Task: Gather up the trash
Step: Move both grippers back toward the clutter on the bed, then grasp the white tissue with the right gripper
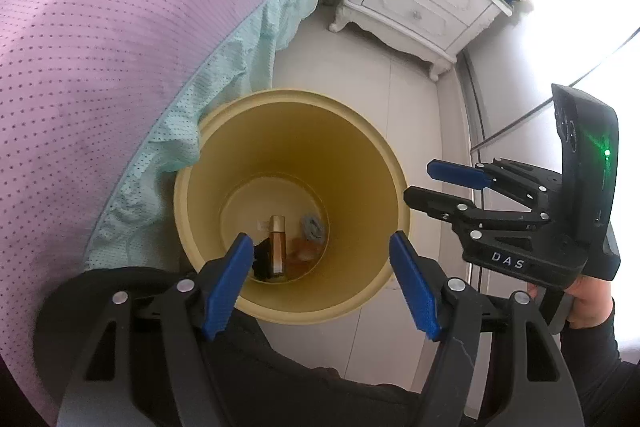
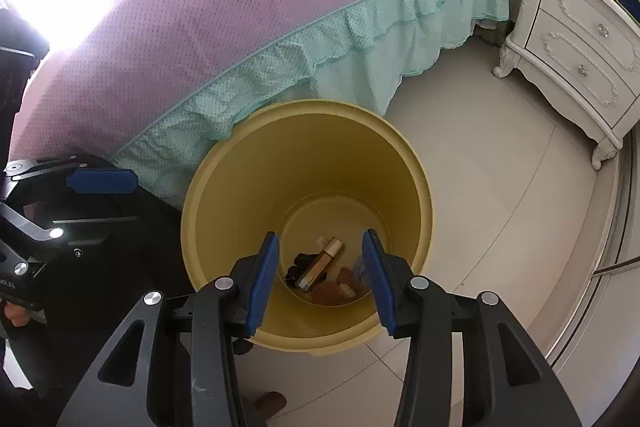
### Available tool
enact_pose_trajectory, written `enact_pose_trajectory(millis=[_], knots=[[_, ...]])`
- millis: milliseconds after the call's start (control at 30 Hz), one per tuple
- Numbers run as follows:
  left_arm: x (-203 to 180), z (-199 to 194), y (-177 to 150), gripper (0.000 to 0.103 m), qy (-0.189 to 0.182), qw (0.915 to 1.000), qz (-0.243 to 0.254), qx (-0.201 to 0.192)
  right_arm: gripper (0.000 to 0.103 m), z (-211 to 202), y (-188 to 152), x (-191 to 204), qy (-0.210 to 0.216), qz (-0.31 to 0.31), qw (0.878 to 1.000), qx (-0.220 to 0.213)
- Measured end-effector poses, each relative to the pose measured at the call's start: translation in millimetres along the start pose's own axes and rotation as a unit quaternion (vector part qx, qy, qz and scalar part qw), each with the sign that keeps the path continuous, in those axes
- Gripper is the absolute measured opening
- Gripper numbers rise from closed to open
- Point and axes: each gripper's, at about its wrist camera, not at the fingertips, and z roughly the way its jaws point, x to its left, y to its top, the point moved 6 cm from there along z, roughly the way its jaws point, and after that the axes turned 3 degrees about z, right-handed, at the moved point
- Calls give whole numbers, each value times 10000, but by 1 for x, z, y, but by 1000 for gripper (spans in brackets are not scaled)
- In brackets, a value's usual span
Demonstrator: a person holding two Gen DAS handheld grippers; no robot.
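Left gripper [image 1: 320, 283] is held above the yellow bin [image 1: 192, 187] with its blue-padded fingers [image 1: 226, 287] set well apart; nothing lies between them and they touch nothing. Right gripper [image 2: 322, 281] is likewise poised over the same bin [image 2: 424, 187], its fingers [image 2: 262, 283] parted to a moderate gap, narrower than the left pair, with nothing gripped and no contact with the rim. In the left wrist view the right gripper [image 1: 420, 183] shows just beyond the bin's right edge, held in a hand [image 1: 588, 299] with a dark sleeve. The collected trash sits at the bottom of the bin: a slim gold-brown tube [image 1: 277, 245] near the middle, a dark crumpled item [image 1: 262, 261] against its left side, brownish pieces [image 1: 302, 251] to its right, and a small grey-blue scrap [image 1: 312, 227] at the far right of the floor of the bin. The bin stands on pale floor tiles [image 2: 500, 187], its far-left rim touching the teal frill [image 2: 320, 67] of the purple bed cover [image 2: 200, 7]. To the bin's right the floor is open as far as the white nightstand [image 2: 576, 47], which stands well apart from it.
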Motion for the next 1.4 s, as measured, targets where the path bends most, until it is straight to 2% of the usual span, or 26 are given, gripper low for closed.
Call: enact_pose_trajectory(millis=[233, 433, 567, 667, 767, 833, 867, 900, 967, 1000, 1100, 1167, 1200, 1233, 1300, 1400], knots=[[2, -30, 1, 70, 66, 9993, -19, -362, 43, -20, 9, 13, 140, -89, 9995, -260], [7, -82, -2, 70, 318, 9950, -7, -947, 43, -63, 32, 59, 527, -571, 9923, -960], [22, -133, -15, 72, 591, 9866, -279, -1496, 43, -94, 54, 107, 940, -1021, 9787, -1514], [42, -177, -34, 76, 1017, 9734, -647, -1948, 48, -111, 70, 151, 1442, -1279, 9643, -1817], [74, -223, -56, 80, 1493, 9551, -1058, -2332, 53, -121, 84, 195, 1952, -1511, 9482, -2001], [95, -255, -74, 86, 1870, 9384, -1352, -2571, 64, -126, 91, 223, 2166, -1701, 9383, -2091], [108, -273, -85, 89, 2102, 9271, -1542, -2693, 67, -129, 95, 243, 2311, -1830, 9307, -2164], [116, -286, -93, 93, 2241, 9189, -1674, -2782, 70, -132, 97, 257, 2430, -1939, 9248, -2195], [132, -311, -108, 95, 2504, 9010, -1942, -2962, 78, -138, 98, 290, 2653, -2183, 9108, -2289], [143, -325, -118, 98, 2678, 8892, -2112, -3050, 85, -141, 98, 305, 2735, -2299, 9040, -2348], [168, -355, -141, 99, 3006, 8636, -2502, -3183, 93, -148, 97, 348, 2939, -2646, 8854, -2443], [180, -369, -157, 99, 3116, 8522, -2688, -3231, 95, -147, 100, 374, 3071, -2802, 8754, -2468], [188, -378, -166, 99, 3209, 8433, -2805, -3273, 95, -146, 100, 386, 3141, -2873, 8714, -2438], [193, -382, -172, 99, 3268, 8389, -2855, -3286, 95, -142, 100, 400, 3186, -2941, 8693, -2373], [201, -391, -183, 99, 3479, 8241, -3007, -3308, 95, -134, 104, 418, 3200, -3000, 8697, -2264], [217, -400, -199, 99, 3573, 8144, -3167, -3298, 95, -120, 102, 440, 3260, -3045, 8715, -2038]])
